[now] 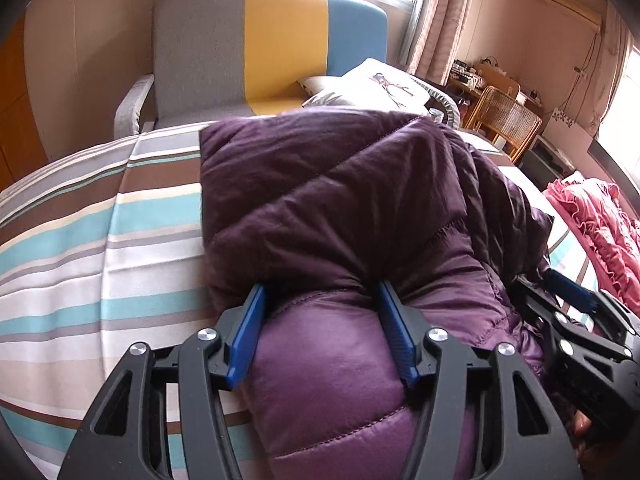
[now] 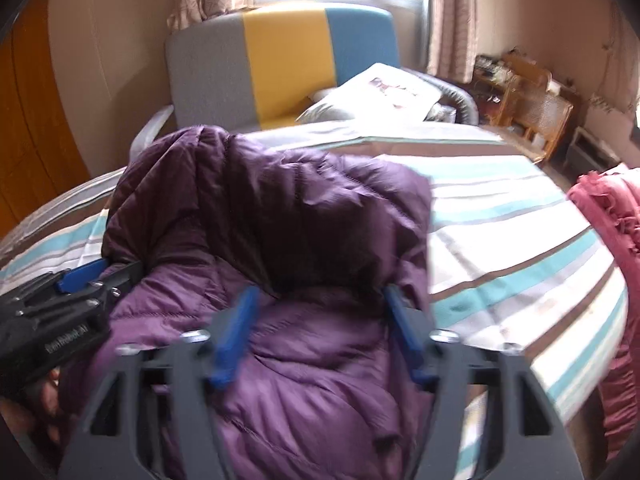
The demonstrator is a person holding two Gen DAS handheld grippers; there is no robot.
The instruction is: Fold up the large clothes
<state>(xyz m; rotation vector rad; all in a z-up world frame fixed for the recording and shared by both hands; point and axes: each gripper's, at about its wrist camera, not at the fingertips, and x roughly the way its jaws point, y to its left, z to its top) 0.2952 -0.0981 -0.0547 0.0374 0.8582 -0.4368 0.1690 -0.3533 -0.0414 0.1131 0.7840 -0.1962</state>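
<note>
Because the purple padded coat (image 1: 340,208) is thick and springy, the fold laid over its near part could be expected to puff up and slide back open once it is let go, and the slick shell would help it slip. On the left, a bulge of the coat is seen between the blue pads of the left gripper (image 1: 322,292), which appear to press its sides, so it is judged to be gripping the coat. On the right, the right gripper (image 2: 320,296) is shown blurred; its jaws stand wide over the coat and probably touch nothing, so it is taken as open. A pad could snag a quilted seam on withdrawal. The coat is bunched, doubled over, darker above and lighter below, on the striped bed cover (image 1: 120,240).
</note>
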